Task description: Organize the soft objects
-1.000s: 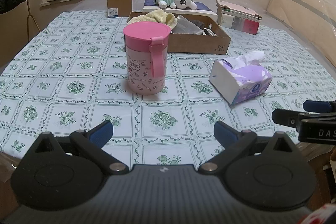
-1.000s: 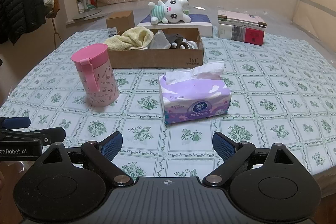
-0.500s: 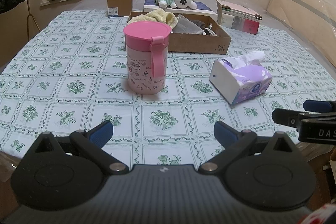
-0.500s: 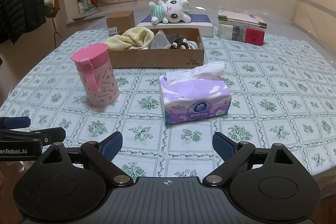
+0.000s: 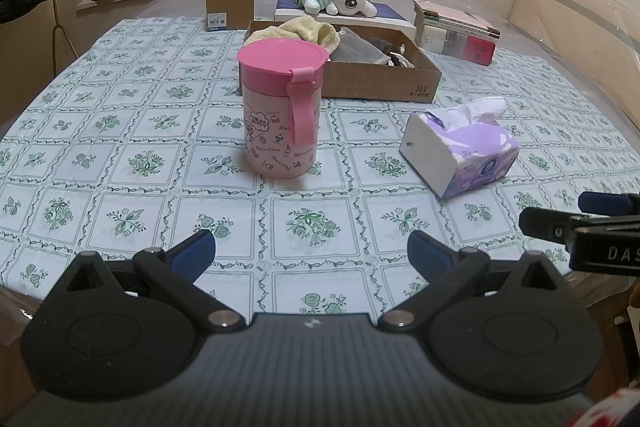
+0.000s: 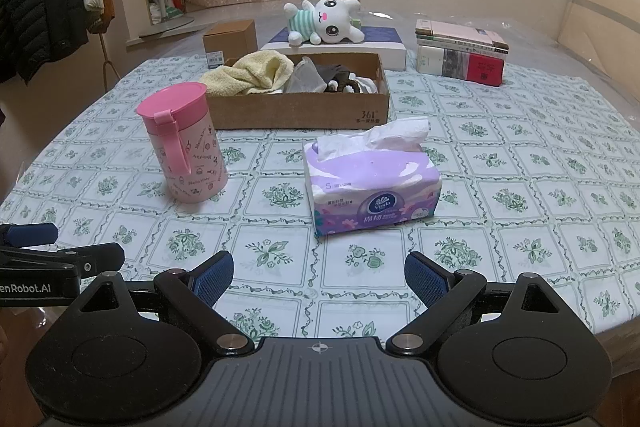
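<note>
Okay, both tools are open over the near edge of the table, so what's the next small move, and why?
Probably ease the right tool forward toward the tissue pack. It is the nearest soft thing, lying straight ahead of that tool's open jaws, outside the cardboard box that already holds the towel. The left tool faces the hard pink cup, so it can wait.

Brown cardboard box (image 6: 298,107) front wall, printed "361°" at its 4 o'clock corner. Pink lidded plastic cup (image 5: 281,111) carries repeated "Hello Kitty" script. Purple soft tissue pack (image 6: 372,183): "S" on its front face, round blue logo unreadable. Black left gripper (image 6: 28,259) body reads "enRobot.AI"; black right gripper (image 5: 600,227) body reads "DAS".
</note>
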Motion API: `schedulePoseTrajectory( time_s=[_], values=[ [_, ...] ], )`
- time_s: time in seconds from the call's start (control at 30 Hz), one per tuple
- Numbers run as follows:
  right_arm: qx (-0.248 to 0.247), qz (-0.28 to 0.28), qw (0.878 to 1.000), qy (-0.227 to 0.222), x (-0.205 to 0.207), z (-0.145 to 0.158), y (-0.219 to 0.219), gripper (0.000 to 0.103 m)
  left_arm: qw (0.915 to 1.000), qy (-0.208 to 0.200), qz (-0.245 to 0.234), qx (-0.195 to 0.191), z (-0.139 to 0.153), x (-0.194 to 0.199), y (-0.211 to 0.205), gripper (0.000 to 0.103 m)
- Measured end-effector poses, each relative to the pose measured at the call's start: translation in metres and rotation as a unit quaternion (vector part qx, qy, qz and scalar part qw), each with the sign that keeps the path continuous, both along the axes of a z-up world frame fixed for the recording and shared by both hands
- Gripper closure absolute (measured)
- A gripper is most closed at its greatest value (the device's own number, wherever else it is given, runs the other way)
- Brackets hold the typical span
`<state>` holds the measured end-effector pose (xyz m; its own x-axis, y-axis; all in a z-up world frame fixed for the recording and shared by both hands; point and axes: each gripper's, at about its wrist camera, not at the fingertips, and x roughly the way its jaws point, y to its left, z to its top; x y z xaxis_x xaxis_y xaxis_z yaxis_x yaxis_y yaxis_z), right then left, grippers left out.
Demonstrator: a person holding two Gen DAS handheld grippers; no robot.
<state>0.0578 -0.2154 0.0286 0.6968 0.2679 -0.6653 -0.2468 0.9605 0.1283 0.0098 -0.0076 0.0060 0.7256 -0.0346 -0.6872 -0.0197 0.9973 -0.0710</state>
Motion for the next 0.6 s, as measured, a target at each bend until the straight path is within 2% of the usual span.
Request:
schedulePoseTrajectory(
  time_s=[0.6],
  values=[
    [0.0,0.0,1.0,0.0,-0.0004,-0.0004,0.0001,0.011,1.0,0.0,0.0,-0.001,0.0001,0.0004,0.0002,0.001]
  ],
)
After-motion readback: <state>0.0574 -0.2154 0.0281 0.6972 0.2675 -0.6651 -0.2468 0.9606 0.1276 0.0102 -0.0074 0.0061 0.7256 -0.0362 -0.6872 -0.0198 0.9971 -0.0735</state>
